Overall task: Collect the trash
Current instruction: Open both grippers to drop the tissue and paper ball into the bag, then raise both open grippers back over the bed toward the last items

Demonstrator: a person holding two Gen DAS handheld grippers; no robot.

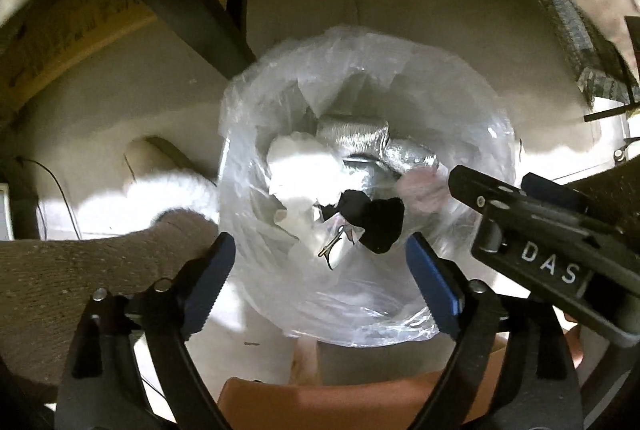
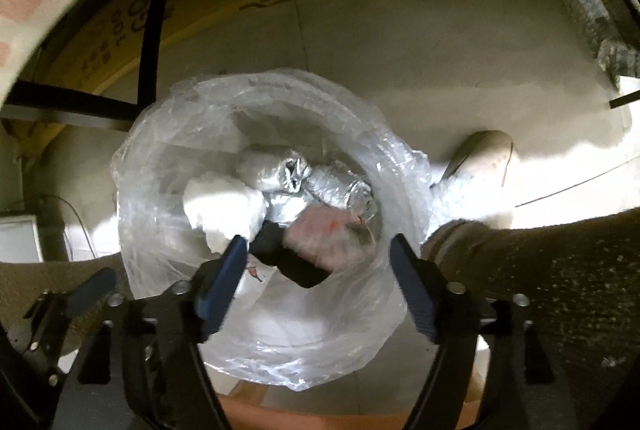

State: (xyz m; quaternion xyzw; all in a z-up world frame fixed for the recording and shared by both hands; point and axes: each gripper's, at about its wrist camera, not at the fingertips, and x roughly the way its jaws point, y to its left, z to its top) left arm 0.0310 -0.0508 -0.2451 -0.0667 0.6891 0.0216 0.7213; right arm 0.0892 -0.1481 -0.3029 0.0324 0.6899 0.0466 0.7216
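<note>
Clear plastic liner (image 1: 280,101) lines bin holding crumpled white paper (image 1: 296,169), silver foil wrappers (image 2: 280,169), black scrap (image 1: 380,226); left hand-held gripper (image 1: 320,258) and right hand-held gripper (image 2: 316,258) both spread wide, empty, above it.

Left tongs (image 1: 320,262) point straight down, blue pads (image 1: 212,282) wide apart, nothing between them. Right tongs (image 2: 318,266) point straight down too, pads wide apart, nothing gripped. Right tongs sit close beside left tongs. Sleeve (image 1: 60,282) shows at side.
</note>
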